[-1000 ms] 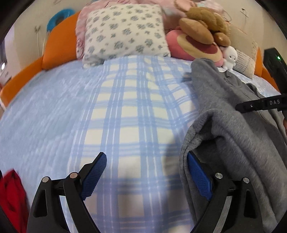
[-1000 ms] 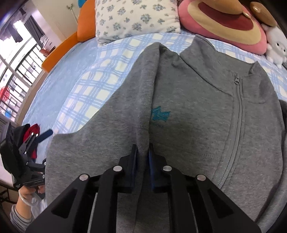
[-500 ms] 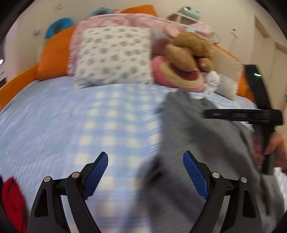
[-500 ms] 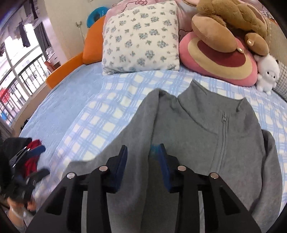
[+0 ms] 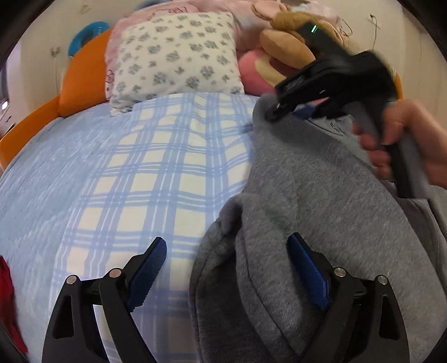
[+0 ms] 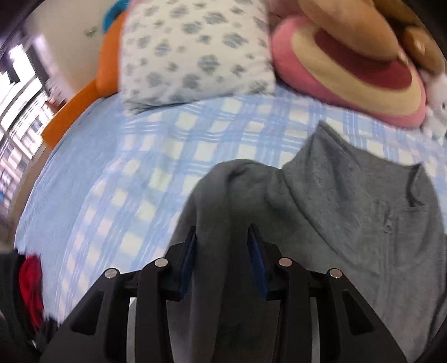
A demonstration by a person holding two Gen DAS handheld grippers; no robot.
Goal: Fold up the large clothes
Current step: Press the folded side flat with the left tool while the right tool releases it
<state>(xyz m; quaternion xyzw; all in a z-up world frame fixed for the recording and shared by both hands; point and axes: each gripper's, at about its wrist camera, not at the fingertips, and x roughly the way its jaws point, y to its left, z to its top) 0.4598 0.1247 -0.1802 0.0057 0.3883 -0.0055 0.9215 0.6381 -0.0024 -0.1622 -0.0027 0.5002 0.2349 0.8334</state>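
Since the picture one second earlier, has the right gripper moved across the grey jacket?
Yes. The right gripper has slid from the jacket's chest to its left shoulder fold, nearer the floral pillow.

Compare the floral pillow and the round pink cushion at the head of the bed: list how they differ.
The floral pillow is squarish and white with small grey-blue flower prints; the pink cushion is round, with pink, cream and dark red rings. The floral pillow has nothing on top of it; the pink cushion carries a brown plush toy. The floral pillow sits nearer the orange bed frame than the pink cushion does. Both rest at the head of the blue plaid bedspread.
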